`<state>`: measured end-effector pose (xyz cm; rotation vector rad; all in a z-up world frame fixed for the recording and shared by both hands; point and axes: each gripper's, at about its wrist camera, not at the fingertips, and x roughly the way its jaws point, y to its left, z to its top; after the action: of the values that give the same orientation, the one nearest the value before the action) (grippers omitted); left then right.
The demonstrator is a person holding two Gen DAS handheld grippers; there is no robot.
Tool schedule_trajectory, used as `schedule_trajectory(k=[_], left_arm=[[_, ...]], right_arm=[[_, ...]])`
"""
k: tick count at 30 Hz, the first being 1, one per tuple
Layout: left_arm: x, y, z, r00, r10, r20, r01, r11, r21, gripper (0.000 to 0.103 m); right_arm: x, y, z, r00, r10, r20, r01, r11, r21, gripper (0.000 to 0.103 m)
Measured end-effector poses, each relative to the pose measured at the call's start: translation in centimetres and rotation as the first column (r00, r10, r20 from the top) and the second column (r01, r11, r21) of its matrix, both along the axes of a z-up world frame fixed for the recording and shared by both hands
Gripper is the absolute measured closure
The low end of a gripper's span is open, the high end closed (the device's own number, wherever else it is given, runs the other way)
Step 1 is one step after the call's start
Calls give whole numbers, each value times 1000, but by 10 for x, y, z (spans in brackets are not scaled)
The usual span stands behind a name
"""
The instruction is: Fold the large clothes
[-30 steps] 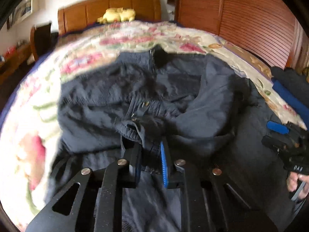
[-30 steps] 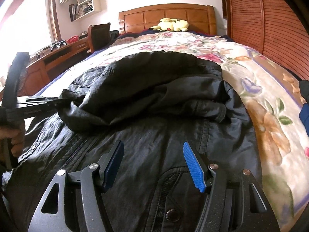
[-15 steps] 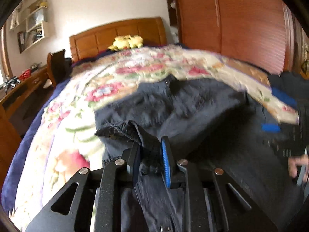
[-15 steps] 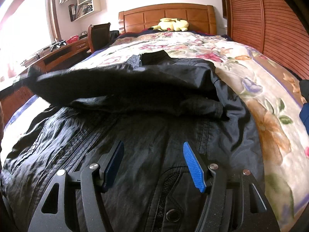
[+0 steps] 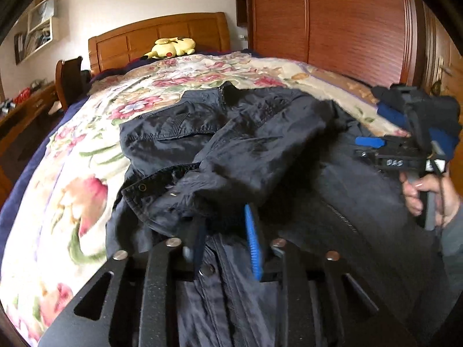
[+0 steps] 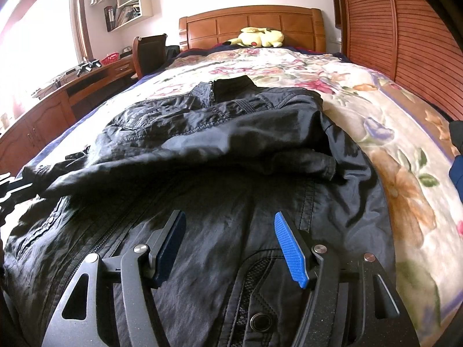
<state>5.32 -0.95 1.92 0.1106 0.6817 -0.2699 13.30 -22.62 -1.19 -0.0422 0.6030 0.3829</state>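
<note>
Your dark navy zip-front jacket of thin crinkled fabric (image 6: 220, 190) lies spread along the bed with the floral quilt (image 6: 385, 133), its collar toward the wooden headboard (image 6: 251, 26) and its hem at the foot edge nearest you. One dark sleeve (image 5: 231, 167) is folded across the chest, its buttoned cuff (image 5: 150, 190) ending near the bed's left edge. Your left claw (image 5: 224, 238) sits just behind that cuff; its jaws have just been opening, a fold of the sleeve fabric lies between them, and the pads no longer press on it. Your right claw (image 6: 230, 245) hovers over the jacket's lower front near the foot edge with its jaws well apart and nothing gripped, the blue pad (image 6: 289, 251) clear of the cloth. A yellow plush toy (image 6: 257, 37) rests against the headboard, well apart from the jacket.
</note>
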Motion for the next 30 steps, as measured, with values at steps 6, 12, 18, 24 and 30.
schedule_trajectory(k=[6, 12, 18, 24, 30], left_arm=[[-14, 12, 17, 996, 29, 90, -28, 1000, -14, 58], [-4, 32, 22, 990, 93, 106, -91, 996, -23, 24], [-6, 44, 13, 984, 145, 102, -146, 989, -2, 24], [-26, 59, 11, 977, 173, 126, -168, 985, -50, 24], [-47, 73, 9, 968, 214, 135, -208, 976, -59, 24]], right_arm=[[1, 1, -1, 1000, -3, 2, 3, 1000, -2, 37], [0, 1, -1, 1000, -4, 7, 4, 1000, -5, 37], [-2, -2, -1, 1000, 7, 13, -7, 1000, 1, 37], [-4, -2, 0, 1000, 10, 25, -10, 1000, -10, 37], [-14, -8, 5, 999, 6, 41, -6, 1000, 1, 37]])
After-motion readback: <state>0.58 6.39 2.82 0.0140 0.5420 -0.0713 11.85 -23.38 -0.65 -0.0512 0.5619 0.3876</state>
